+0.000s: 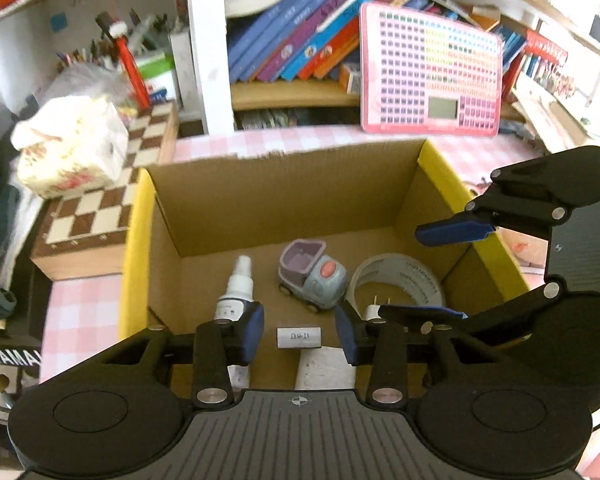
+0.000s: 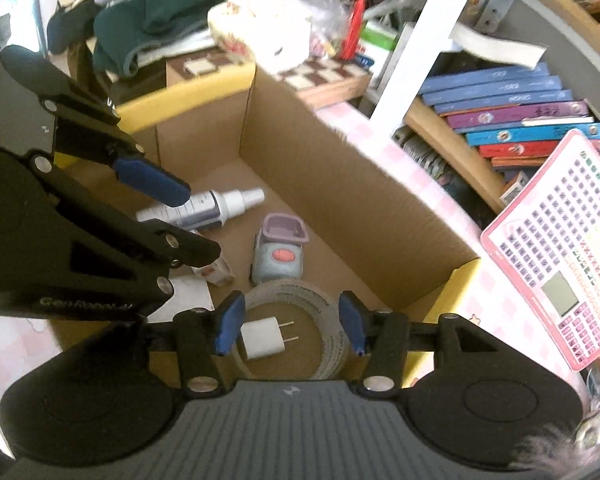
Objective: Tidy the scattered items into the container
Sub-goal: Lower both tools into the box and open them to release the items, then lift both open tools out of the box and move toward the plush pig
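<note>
An open cardboard box (image 1: 284,200) with yellow-taped edges holds a white spray bottle (image 1: 236,288), a grey and purple toy truck (image 1: 312,276), a roll of clear tape (image 1: 400,276) and a white charger plug (image 2: 260,338) that lies inside the roll (image 2: 332,320). A small white labelled cylinder (image 1: 299,337) lies on the box floor. My left gripper (image 1: 299,334) hangs over it, open, pads clear of it on both sides. My right gripper (image 2: 291,326) is open above the plug, not touching it. Each gripper shows in the other's view.
A chessboard box (image 1: 100,216) with a tissue pack (image 1: 72,152) on it stands left of the box. A pink keypad toy (image 1: 428,72) leans on a bookshelf behind. The pink checked tablecloth (image 1: 80,312) surrounds the box. Clothes (image 2: 148,20) lie piled beyond.
</note>
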`<state>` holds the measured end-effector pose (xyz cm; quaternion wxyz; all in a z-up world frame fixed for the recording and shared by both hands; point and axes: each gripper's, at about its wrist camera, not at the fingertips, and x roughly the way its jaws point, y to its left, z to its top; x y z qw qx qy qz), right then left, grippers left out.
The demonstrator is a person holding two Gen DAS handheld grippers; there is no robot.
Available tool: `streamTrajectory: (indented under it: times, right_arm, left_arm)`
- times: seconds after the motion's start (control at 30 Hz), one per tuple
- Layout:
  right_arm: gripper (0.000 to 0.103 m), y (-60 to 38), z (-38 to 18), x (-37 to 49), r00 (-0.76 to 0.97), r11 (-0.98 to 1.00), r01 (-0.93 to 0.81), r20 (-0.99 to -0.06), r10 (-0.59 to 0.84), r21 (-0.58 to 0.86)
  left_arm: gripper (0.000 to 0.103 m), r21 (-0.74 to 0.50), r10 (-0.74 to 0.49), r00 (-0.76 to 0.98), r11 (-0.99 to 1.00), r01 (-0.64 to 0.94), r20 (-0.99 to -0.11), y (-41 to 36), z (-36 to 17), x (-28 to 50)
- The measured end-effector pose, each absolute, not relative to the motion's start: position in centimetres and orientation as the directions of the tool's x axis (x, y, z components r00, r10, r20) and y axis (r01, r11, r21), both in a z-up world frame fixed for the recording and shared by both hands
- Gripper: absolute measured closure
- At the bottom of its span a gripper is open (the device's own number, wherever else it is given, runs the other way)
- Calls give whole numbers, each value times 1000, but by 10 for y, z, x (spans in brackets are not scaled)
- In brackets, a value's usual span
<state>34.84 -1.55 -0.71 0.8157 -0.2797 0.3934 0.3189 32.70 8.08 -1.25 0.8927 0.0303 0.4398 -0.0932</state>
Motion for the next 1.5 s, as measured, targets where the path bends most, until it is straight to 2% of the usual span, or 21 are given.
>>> streamTrajectory:
  times: [0.07, 0.17, 0.2, 0.43, 0.57, 0.77, 1.03, 1.5]
  right_arm:
    - [47, -19, 2, 342, 505, 649, -732, -805, 311, -208]
    - [33, -24, 19, 328, 538, 668, -714, -775, 332, -209]
    - [31, -27, 25, 322, 545, 675, -710, -765, 343, -203]
    - [29, -45, 52, 275, 577, 710, -685, -717, 390, -165]
    - [29, -50, 59, 248, 597, 729, -667, -696, 399, -154]
    - [27, -56, 60, 213, 636, 761, -629, -668, 387, -159]
    - [20, -72, 44, 161, 677, 820, -554, -650, 343, -144]
    - [18, -94, -5, 102, 667, 929, -364, -714, 214, -62]
  left_arm:
    - [60, -23, -145, 619, 979, 202, -772, 83, -3, 319]
    - [54, -5, -151, 659, 976, 217, -737, 86, 12, 303]
    - [52, -1, -151, 670, 976, 219, -726, 87, 17, 298]
    - [40, 14, -168, 740, 972, 233, -651, 88, 44, 248]
    - [37, 7, -165, 760, 976, 218, -629, 88, 50, 222]
    - [28, 9, -150, 780, 981, 195, -607, 88, 53, 185]
    - [15, 25, -118, 772, 985, 171, -624, 83, 40, 129]
    - [14, 18, -106, 694, 985, 169, -712, 71, -3, 82]
